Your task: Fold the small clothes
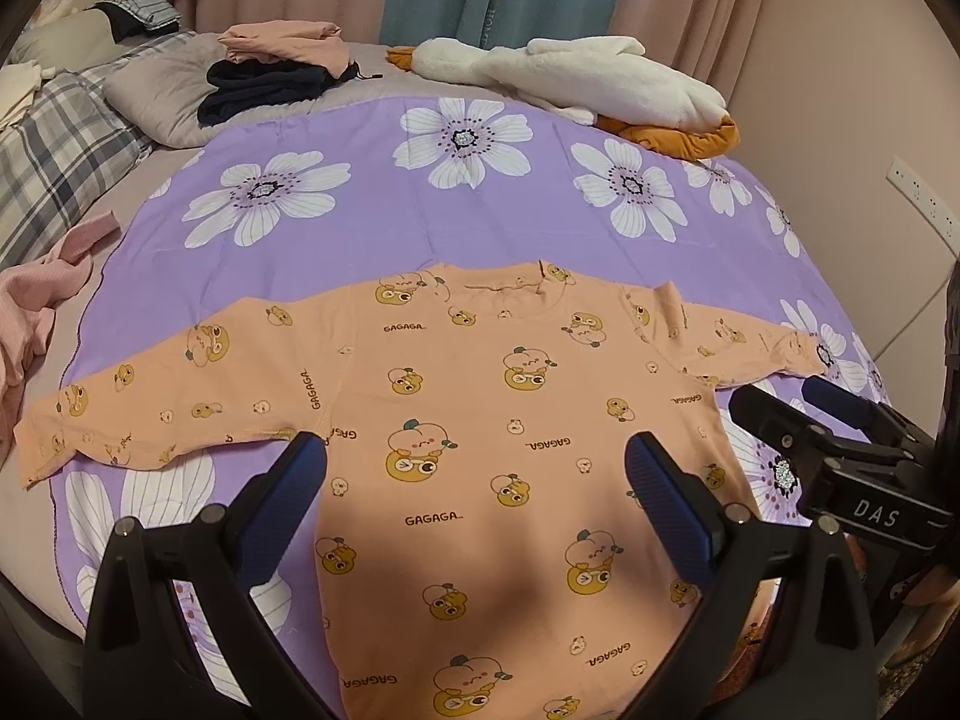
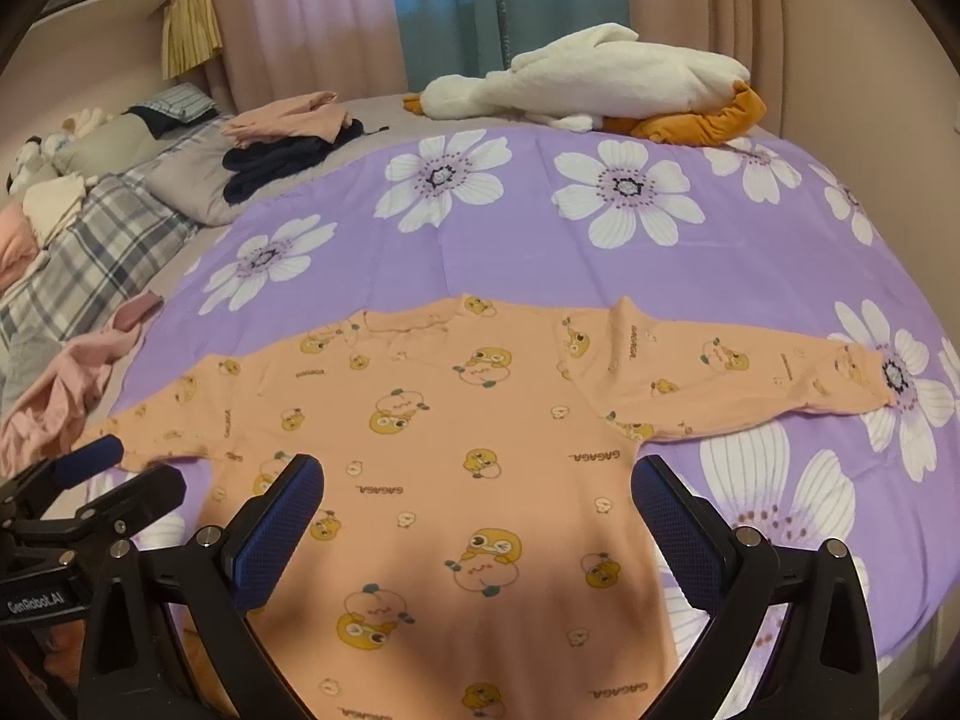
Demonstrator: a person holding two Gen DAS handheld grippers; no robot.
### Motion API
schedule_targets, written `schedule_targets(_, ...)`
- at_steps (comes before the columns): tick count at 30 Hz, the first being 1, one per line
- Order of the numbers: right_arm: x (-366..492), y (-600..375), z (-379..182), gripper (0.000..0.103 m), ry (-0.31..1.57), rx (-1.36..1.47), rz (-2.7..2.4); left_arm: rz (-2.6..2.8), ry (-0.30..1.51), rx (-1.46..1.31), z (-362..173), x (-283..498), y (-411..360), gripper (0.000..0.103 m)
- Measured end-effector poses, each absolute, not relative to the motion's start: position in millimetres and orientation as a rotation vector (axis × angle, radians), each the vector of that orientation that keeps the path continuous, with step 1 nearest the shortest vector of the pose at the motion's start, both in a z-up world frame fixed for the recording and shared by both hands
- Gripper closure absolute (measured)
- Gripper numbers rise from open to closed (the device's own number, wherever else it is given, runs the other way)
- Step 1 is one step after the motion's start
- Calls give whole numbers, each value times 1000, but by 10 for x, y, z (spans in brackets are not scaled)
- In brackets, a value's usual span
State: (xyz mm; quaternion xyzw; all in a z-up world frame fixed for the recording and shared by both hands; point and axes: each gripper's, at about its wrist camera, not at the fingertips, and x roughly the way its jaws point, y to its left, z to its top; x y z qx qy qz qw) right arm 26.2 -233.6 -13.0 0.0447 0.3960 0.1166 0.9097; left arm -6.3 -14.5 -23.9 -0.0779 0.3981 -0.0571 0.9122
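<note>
The orange shirt (image 1: pixel 480 420) lies flat, sleeves spread, under both your claws: left claw (image 1: pixel 477 468) and right claw (image 2: pixel 477 489) hover over its lower body, jaws wide apart, empty. Beneath the shirt spreads the purple flowered sheet (image 1: pixel 372 240).

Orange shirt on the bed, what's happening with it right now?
A person holds two grippers over the orange shirt, which lies flat and unfolded, sleeves spread, on the purple flowered sheet. The left gripper and right gripper are both open above its lower half, gripping nothing. Folding has not begun.
</note>
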Motion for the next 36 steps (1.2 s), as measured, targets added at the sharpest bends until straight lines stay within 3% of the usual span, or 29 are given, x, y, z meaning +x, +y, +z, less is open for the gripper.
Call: schedule_targets(36,264,-2369,-181,1,830,108,239,-100,862,-184,-269,-60,-117,6)
